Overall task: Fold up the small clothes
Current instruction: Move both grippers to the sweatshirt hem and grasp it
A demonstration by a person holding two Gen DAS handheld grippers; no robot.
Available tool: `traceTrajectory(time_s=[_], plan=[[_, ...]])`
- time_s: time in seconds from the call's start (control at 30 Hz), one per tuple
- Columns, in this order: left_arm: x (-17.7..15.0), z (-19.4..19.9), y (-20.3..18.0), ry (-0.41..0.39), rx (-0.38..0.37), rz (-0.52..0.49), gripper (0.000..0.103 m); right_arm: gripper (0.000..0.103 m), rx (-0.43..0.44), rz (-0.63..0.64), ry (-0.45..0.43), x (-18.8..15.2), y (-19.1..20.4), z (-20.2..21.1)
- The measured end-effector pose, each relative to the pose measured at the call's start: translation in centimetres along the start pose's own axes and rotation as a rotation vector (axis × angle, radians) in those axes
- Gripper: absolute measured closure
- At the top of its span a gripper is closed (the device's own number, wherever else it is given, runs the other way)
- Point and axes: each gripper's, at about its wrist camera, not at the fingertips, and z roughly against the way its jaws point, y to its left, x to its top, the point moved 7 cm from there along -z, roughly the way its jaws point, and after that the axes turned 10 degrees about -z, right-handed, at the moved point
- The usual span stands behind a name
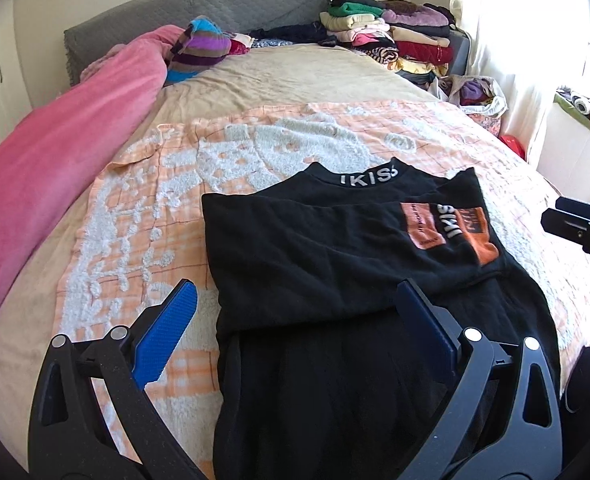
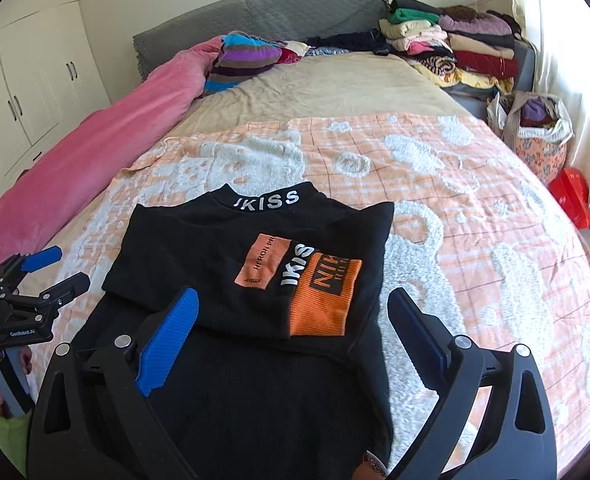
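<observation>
The black top (image 2: pixel 223 264) lay partly folded at the centre of the frame on the orange blanket (image 2: pixel 475 216) — I judged the fold half done. My left gripper (image 1: pixel 295 320) and right gripper (image 2: pixel 291 328) both gaped wide, empty — next I needed to pinch the near hem.

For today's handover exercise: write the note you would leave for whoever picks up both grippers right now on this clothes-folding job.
Left gripper: open, empty, above the black top's near left part.
Right gripper: open, empty, over its near right part.
The top lies on the orange-and-white blanket, collar away from you, sides already folded in, orange patch on top.
Left: fold the near half up toward the collar, then set it aside, perhaps with the folded stacks at the headboard.
</observation>
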Motion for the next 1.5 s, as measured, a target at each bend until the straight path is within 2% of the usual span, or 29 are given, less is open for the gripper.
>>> traceTrajectory(time_s=[0.4, 0.7, 0.9, 1.2, 1.5], plan=[[-1.1, 4.4, -1.6, -0.018, 0.038, -0.013, 0.010, 0.008, 0.018, 0.026, -0.030, -1.6, -1.7, 6.7], [-2.6, 6.4, -2.4, 0.003, 0.056, -0.011, 0.010, 0.007, 0.058, 0.053, -0.001, -4.5, -1.3, 10.3], [-4.1, 7.1, -2.3, 0.030, 0.072, -0.010, 0.010, 0.006, 0.038, 0.068, 0.053, -7.7, -1.2, 10.2], [-9.5, 6.8, -0.2, 0.133, 0.104, 0.047, 0.010, 0.006, -0.011, 0.050, 0.182, -14.3, -2.0, 8.0], [-14.8, 5.6, 1.0, 0.254, 0.089, 0.095, 0.010, 0.006, -0.046, 0.008, 0.263, -17.0, -2.7, 6.0]])
